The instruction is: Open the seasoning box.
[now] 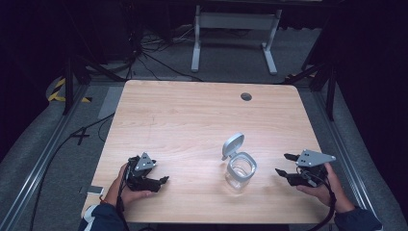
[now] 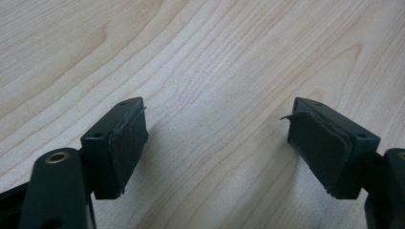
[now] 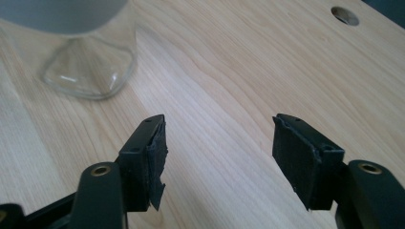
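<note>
**Open jar between two empty grippers: tipping risk**

High view. Jar (image 1: 240, 169) stands upright on the table (image 1: 192, 115), lower centre-right of the frame, lid (image 1: 233, 145) flipped up on its hinge at the jar's upper left side. Right gripper (image 1: 284, 163) at lower right, jaws spread and pointing left toward the jar, near it but apart, nothing between them. Left gripper (image 1: 161, 182) at lower left, well apart from the jar, jaws spread, empty. Judgement: the raised lid puts weight high and to one side, so a nudge from the right gripper at the glass wall could slide or tip the jar toward frame left. A grab on smooth glass may slip.

Left gripper view. Jaws rise from bottom left and bottom right, standing wide, bare table between them. No contact with anything. Risk here: low. This gripper is too far off to steady the jar if it goes over.

Right gripper view. Jaws wide, nothing held. Jar (image 3: 90, 62) sits in the upper left corner, ahead and left of the left-hand jaw, not in the gap. Cable hole (image 3: 345, 15) at upper right. Judgement: approaching straight ahead would miss the jar or clip it with the outside of one jaw. The gripper needs to swing left first to centre the jar in the gap.
</note>
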`<state>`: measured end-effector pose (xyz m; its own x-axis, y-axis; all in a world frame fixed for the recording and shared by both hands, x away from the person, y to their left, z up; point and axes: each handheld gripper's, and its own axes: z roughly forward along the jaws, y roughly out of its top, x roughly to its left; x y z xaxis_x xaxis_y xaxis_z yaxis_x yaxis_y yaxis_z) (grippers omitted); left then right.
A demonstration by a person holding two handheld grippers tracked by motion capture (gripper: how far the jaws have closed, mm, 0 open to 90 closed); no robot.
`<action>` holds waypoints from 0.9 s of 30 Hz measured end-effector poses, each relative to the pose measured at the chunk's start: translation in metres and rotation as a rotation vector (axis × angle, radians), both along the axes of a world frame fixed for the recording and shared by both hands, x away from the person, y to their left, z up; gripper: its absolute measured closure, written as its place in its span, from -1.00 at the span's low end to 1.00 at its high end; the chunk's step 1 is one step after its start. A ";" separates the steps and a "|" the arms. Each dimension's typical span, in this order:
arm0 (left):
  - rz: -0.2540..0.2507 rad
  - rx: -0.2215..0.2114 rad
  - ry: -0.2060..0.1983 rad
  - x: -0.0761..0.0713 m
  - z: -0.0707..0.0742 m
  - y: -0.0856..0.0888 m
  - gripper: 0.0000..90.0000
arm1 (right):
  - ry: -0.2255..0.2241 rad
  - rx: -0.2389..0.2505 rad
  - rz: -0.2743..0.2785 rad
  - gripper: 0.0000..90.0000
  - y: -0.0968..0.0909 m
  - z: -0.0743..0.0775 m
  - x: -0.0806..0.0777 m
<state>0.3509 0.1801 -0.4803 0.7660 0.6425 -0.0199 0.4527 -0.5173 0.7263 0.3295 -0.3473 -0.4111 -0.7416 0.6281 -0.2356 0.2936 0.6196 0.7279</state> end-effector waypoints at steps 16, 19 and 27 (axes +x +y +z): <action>-0.002 0.003 -0.002 0.000 0.000 0.000 -0.52 | 0.070 0.062 -0.107 -0.24 -0.048 -0.034 -0.019; 0.003 0.000 -0.001 0.000 0.000 0.000 -0.53 | 0.092 0.099 -0.127 -0.27 -0.057 -0.039 -0.021; 0.004 0.002 0.001 0.000 0.000 0.000 -0.53 | 0.152 0.151 -0.155 -0.41 -0.068 -0.056 -0.023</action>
